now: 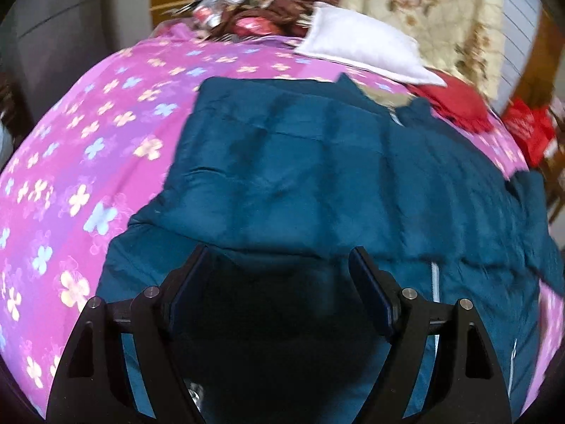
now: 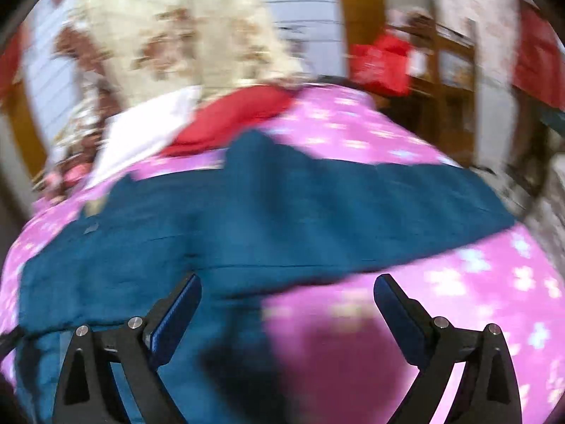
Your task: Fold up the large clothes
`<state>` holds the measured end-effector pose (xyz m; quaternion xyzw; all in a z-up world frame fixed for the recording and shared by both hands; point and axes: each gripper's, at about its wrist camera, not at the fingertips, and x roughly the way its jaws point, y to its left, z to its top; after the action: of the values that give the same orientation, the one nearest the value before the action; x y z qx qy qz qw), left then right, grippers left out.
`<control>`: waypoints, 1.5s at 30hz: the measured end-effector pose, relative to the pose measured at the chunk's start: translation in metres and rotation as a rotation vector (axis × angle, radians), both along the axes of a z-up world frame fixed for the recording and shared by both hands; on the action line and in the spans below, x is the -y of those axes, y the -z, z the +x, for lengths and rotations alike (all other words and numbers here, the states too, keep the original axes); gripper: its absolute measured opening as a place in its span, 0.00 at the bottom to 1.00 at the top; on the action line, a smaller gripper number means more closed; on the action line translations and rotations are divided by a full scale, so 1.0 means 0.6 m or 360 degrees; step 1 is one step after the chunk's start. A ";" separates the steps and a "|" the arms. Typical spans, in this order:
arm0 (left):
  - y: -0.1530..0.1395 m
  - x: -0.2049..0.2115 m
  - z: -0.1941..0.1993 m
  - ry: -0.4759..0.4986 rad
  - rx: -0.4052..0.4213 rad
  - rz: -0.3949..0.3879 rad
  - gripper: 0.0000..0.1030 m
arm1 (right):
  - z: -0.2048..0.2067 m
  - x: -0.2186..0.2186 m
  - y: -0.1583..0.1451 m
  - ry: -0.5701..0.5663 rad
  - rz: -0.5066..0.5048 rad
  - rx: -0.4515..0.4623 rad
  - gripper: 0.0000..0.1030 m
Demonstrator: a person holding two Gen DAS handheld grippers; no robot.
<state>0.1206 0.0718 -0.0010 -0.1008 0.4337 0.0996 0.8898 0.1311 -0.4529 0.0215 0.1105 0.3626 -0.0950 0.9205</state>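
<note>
A large teal quilted jacket (image 1: 300, 162) lies spread on a bed with a pink flowered sheet (image 1: 81, 162). Its white zipper (image 1: 435, 282) shows at the near right. My left gripper (image 1: 279, 261) is open and empty, hovering over the jacket's near part. In the right wrist view the jacket (image 2: 247, 219) stretches across the sheet (image 2: 459, 282), one sleeve reaching right. My right gripper (image 2: 287, 288) is open and empty above the jacket's near edge, where teal meets pink. The view is blurred.
A white pillow (image 1: 356, 42), a red cloth (image 1: 455, 102) and a heap of patterned fabric (image 1: 261, 3) lie at the bed's far end. A floral curtain (image 2: 183, 24) hangs behind. Red bags (image 2: 381, 60) and wooden furniture (image 2: 455, 81) stand to the right.
</note>
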 end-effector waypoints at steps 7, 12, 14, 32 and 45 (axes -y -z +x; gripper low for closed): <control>-0.021 0.044 -0.001 0.0106 0.0092 0.0209 0.78 | -0.008 0.329 0.055 0.0502 0.0099 -0.0123 0.90; -0.014 0.051 0.008 0.0153 0.0065 0.0223 0.78 | 0.010 0.424 0.073 0.0531 0.0222 -0.0117 0.79; -0.010 0.051 0.012 0.0147 0.0060 0.0230 0.78 | 0.035 0.419 0.071 0.0521 0.0186 -0.0135 0.85; -0.005 0.028 0.012 0.0065 0.0021 0.0147 0.78 | 0.038 0.238 0.007 0.0171 -0.0468 -0.0040 0.07; -0.015 -0.030 0.019 -0.0125 -0.0006 0.0284 0.78 | 0.032 -0.163 -0.087 -0.0353 -0.0449 0.0322 0.07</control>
<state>0.1321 0.0897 0.0077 -0.0380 0.4204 0.1727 0.8899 0.1504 -0.3551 0.0738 -0.0511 0.2612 -0.0312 0.9634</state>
